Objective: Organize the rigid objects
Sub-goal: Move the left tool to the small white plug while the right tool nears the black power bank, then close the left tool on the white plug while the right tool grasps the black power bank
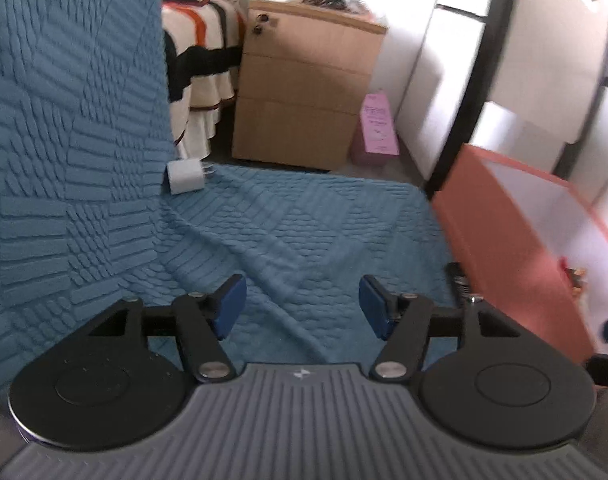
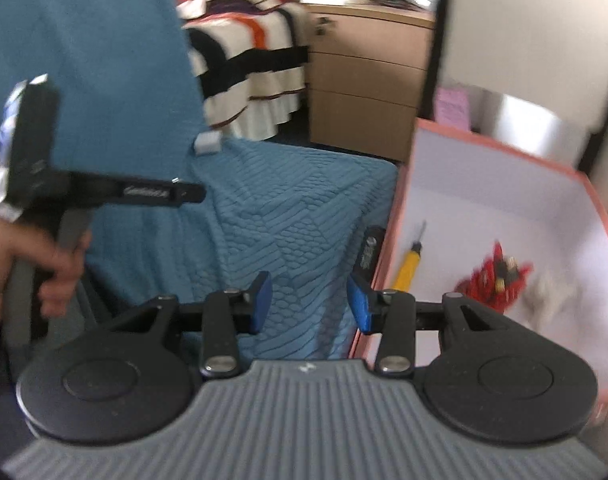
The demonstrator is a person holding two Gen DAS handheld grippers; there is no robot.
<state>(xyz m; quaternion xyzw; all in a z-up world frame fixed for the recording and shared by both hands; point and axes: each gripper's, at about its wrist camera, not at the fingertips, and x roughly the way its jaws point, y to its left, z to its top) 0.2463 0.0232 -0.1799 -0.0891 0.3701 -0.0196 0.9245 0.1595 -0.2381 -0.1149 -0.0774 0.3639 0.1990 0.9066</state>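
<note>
The white charger plug (image 1: 186,176) is lying on the blue quilted cover (image 1: 288,232), at the fold where the seat meets the backrest, well ahead of the left claw (image 1: 302,306) and to its left. The left claw is hovering over the cover with its blue pads spread apart, gripping nothing. The right claw (image 2: 309,302) is likewise standing open and empty, its right pad sitting just beside the wall of the pink box (image 2: 387,256). Between that wall and the cover a black remote (image 2: 368,254) is wedged, just ahead of the right claw. Inside the white-lined box a yellow screwdriver (image 2: 407,268) is lying near the wall, with a red bundle (image 2: 497,274) farther right. The cover is showing raised ribbed patterns. Beyond the plug, a striped bedspread (image 1: 200,56), a wooden drawer cabinet (image 1: 304,92) and a pink carton (image 1: 377,128) are standing.
</note>
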